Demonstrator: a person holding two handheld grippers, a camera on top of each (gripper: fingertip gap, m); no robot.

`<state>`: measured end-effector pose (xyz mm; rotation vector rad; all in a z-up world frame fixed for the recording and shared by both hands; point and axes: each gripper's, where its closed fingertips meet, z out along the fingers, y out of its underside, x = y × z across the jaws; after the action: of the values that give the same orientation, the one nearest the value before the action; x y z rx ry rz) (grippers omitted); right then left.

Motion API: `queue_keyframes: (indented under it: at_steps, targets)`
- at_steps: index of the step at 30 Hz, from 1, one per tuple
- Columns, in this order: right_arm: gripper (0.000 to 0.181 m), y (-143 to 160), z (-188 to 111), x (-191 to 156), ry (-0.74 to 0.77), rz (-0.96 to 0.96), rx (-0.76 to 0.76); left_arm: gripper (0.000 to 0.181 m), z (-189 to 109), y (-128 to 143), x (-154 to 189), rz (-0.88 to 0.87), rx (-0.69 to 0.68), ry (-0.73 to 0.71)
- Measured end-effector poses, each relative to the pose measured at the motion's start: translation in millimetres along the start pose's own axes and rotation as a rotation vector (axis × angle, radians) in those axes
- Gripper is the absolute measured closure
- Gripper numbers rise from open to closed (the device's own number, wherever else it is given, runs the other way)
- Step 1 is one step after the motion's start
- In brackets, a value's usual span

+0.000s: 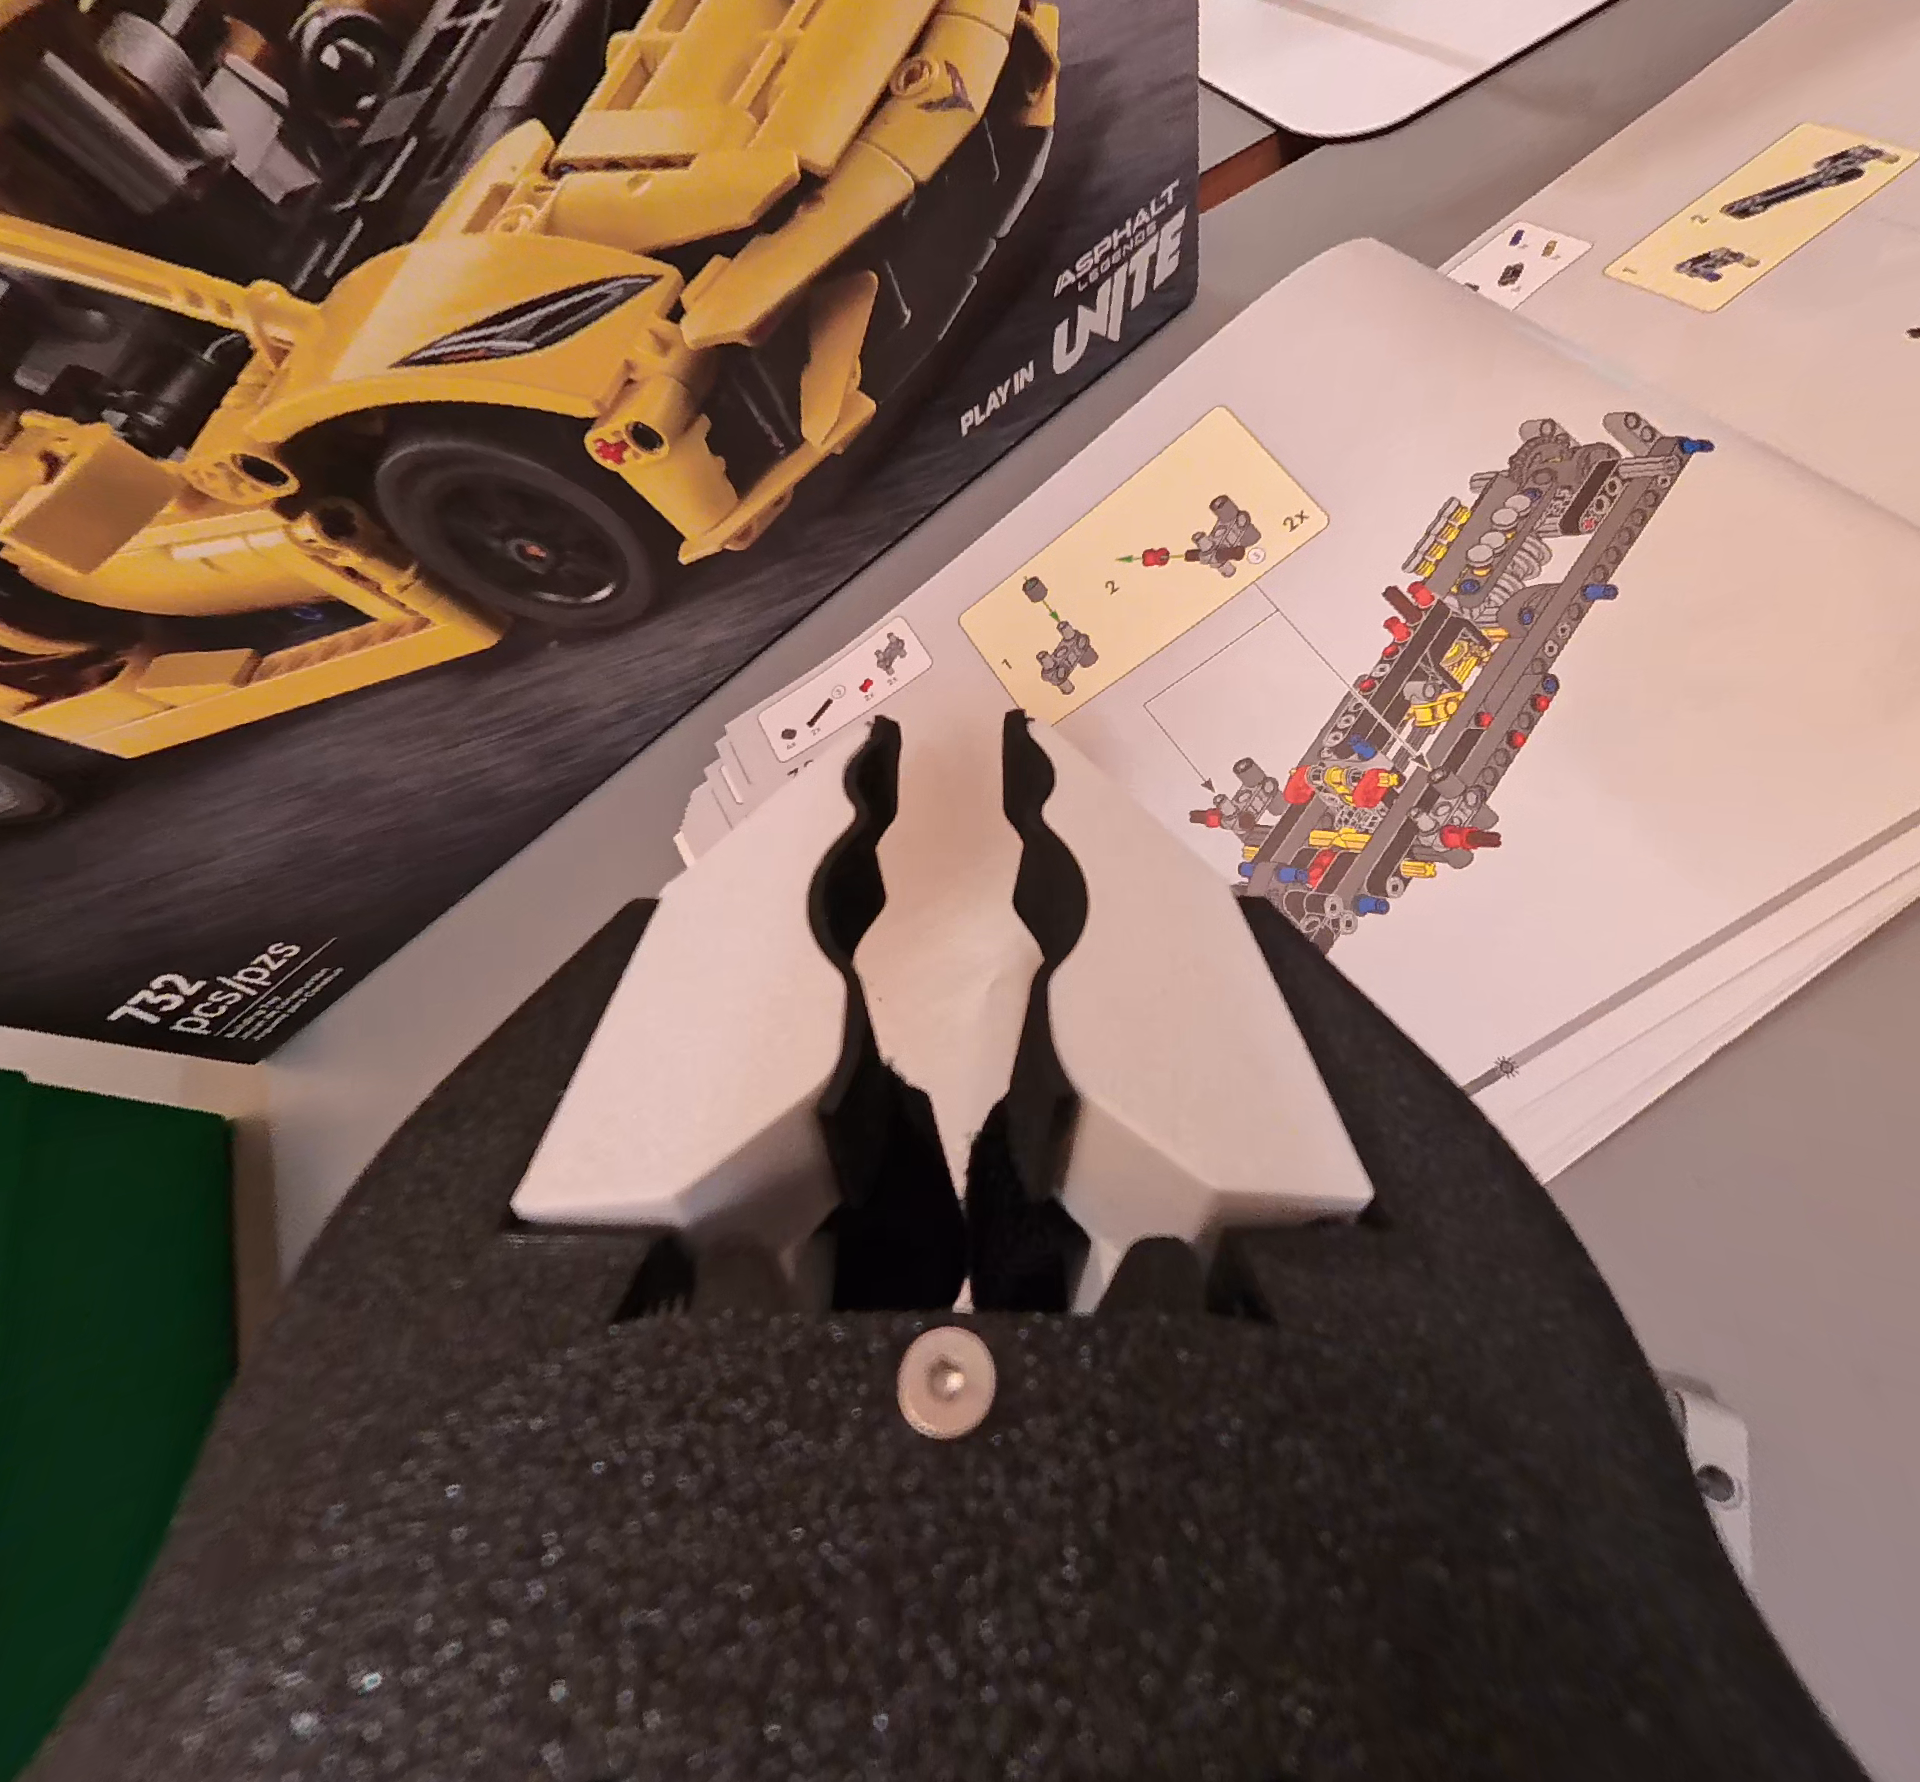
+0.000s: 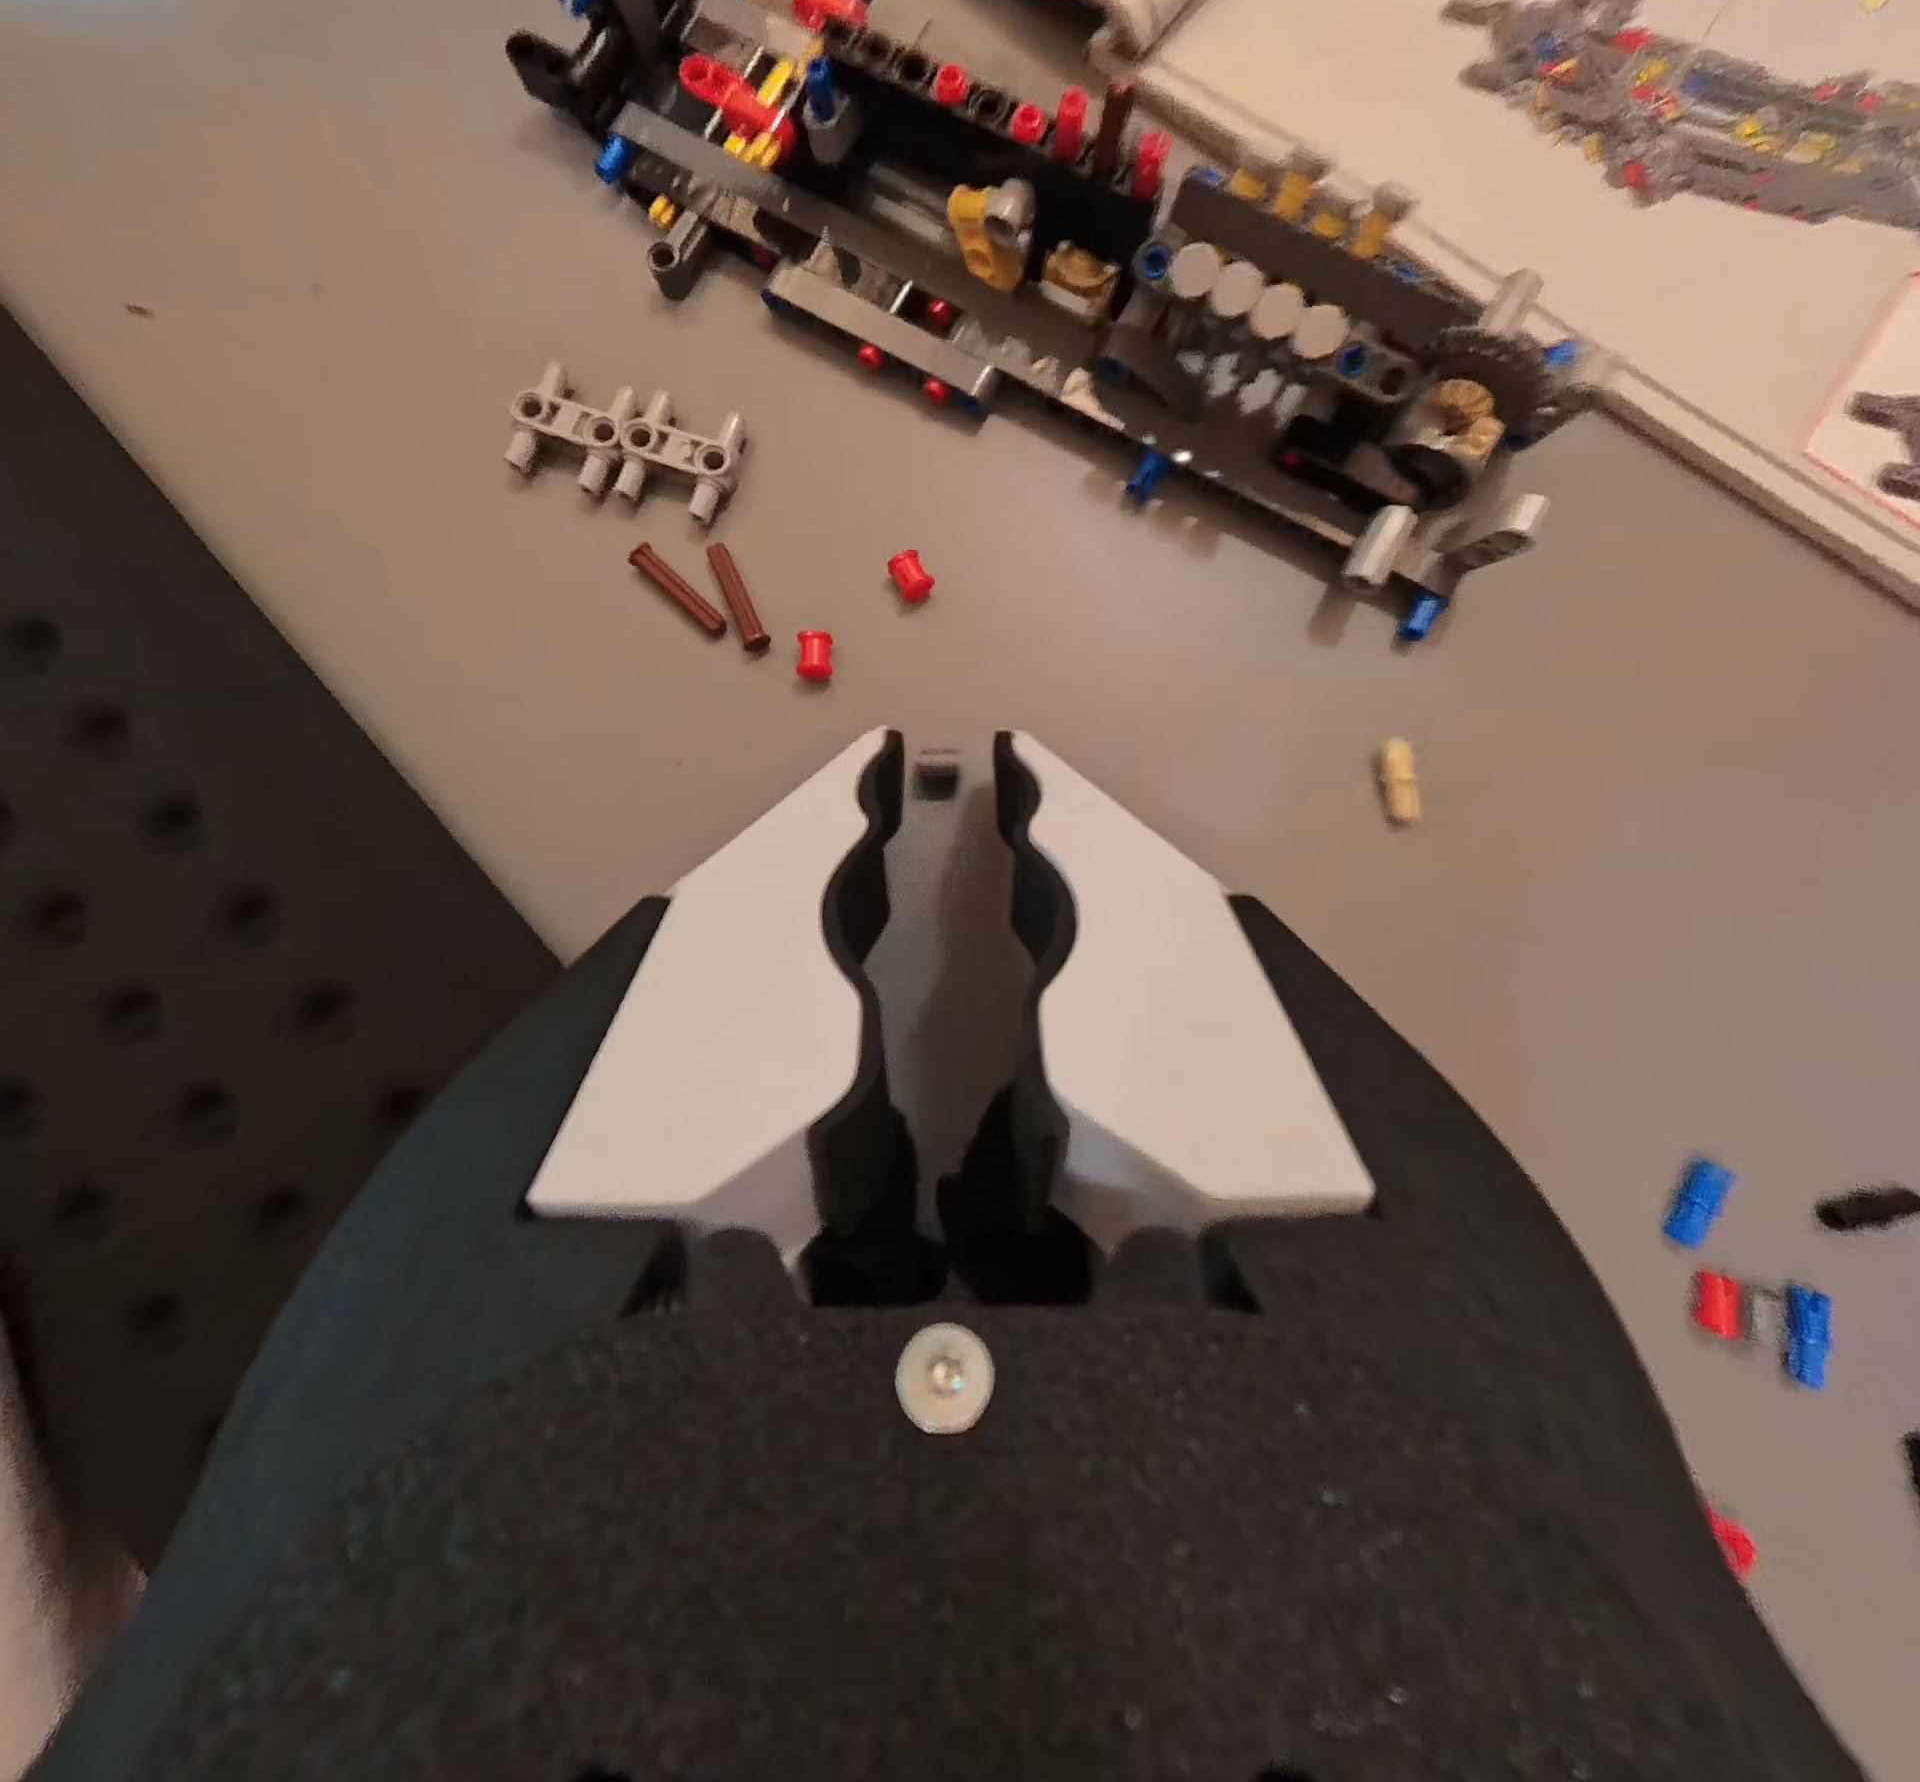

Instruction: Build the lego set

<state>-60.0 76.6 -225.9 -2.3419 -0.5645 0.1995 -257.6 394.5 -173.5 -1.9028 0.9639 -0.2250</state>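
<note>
The right gripper hangs over the grey table with a small dark grey piece showing at its tips; whether it is pinched or just lying beneath, I cannot tell. Beyond lie two light grey connectors, two brown axles, two red bushes and the half-built chassis. The left gripper hovers empty, jaws parted, over the open instruction booklet beside the box. I'd steady a connector first, then push the piece in squarely.
</note>
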Motion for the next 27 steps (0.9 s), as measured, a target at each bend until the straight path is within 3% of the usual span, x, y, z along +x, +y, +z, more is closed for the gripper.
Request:
queue_keyframes:
  at_steps: [6,11,27]
  targets:
    - [0.165,34,-42,70,0.233,0.136,0.011,0.163,1,0,3,0.004,-0.002,0.007]
    - [0.165,51,-43,79,0.248,0.132,-0.036,0.163,2,1,5,0.026,-0.007,0.005]
    - [0.176,44,-29,70,0.190,0.122,-0.056,0.163,2,0,7,0.028,-0.004,0.010]
